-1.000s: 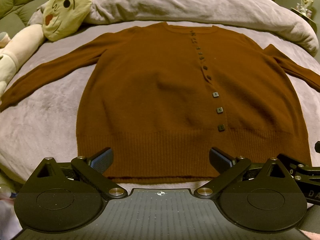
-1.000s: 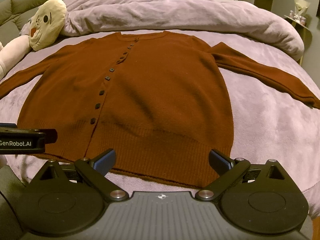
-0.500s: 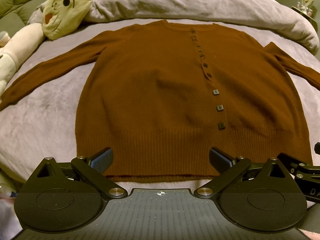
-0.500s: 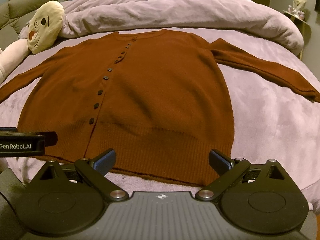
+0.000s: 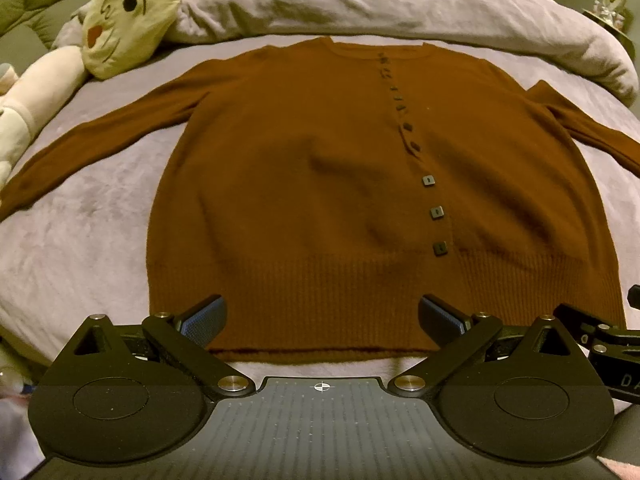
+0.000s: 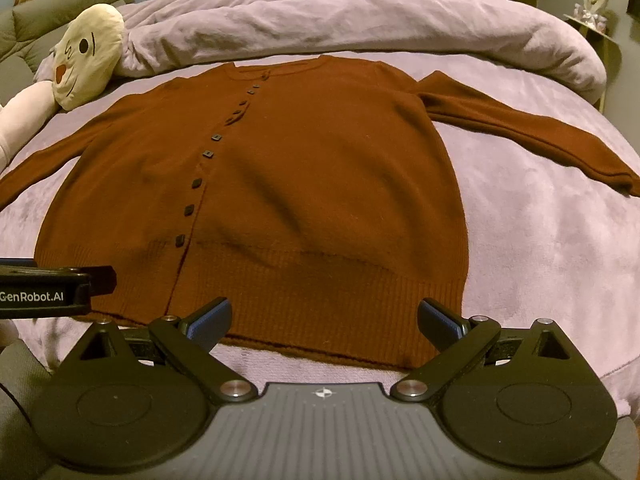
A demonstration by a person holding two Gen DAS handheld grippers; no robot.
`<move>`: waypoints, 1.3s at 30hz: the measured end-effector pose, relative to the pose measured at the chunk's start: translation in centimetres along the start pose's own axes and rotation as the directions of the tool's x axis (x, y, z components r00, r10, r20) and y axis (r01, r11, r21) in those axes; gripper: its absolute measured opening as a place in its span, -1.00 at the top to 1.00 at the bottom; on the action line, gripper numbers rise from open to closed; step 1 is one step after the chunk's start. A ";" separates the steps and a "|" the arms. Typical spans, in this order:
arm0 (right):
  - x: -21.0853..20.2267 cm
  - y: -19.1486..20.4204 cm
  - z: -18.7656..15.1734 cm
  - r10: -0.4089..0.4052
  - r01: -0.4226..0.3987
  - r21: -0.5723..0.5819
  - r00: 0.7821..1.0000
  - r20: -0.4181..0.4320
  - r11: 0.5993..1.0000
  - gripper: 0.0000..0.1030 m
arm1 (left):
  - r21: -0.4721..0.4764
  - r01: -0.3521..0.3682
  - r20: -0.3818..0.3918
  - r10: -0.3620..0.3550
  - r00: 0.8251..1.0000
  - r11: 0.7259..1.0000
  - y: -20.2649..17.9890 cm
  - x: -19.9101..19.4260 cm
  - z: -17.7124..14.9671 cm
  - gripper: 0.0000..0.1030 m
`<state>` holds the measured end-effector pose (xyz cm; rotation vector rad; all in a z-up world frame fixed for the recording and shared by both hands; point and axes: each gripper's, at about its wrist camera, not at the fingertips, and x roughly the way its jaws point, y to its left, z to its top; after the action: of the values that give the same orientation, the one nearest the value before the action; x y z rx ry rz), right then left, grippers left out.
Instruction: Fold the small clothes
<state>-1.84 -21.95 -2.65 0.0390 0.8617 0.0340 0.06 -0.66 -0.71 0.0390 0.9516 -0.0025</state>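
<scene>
Left wrist view puts the left gripper [image 5: 320, 316] nearest, its jaws spread wide and empty, hovering just short of the ribbed hem of a brown cardigan [image 5: 320, 168]. Right wrist view shows the right gripper [image 6: 324, 320] in the same pose: jaws apart, holding nothing, level with the hem near the garment's right corner. The two tools sit side by side, both aimed up the length of the garment.

Beyond them the cardigan lies flat, buttoned, front up on a lilac blanket [image 6: 540, 240], both sleeves stretched outward. The knit looks soft, light and floppy, so it should sag and drag when lifted rather than hold shape; the plush cover beneath may cling to it. The thick ribbed hem and the cuff of the right sleeve [image 6: 520, 132] look like the firmest places to pinch, and a shallow bite on one layer may slip.

Farther back a bunched duvet [image 6: 360, 20] and a plush toy [image 5: 128, 16] lie clear of the garment.
</scene>
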 end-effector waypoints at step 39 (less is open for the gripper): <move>0.2 -0.4 0.0 0.029 -0.029 0.019 1.000 0.002 0.999 -0.92 | -0.006 0.000 -0.018 0.000 1.000 1.000 -0.1 0.3 0.2 -1.00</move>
<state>-1.71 -22.36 -2.89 0.0693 0.8595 0.0527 0.34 -0.77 -0.84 0.0331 0.9691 0.0006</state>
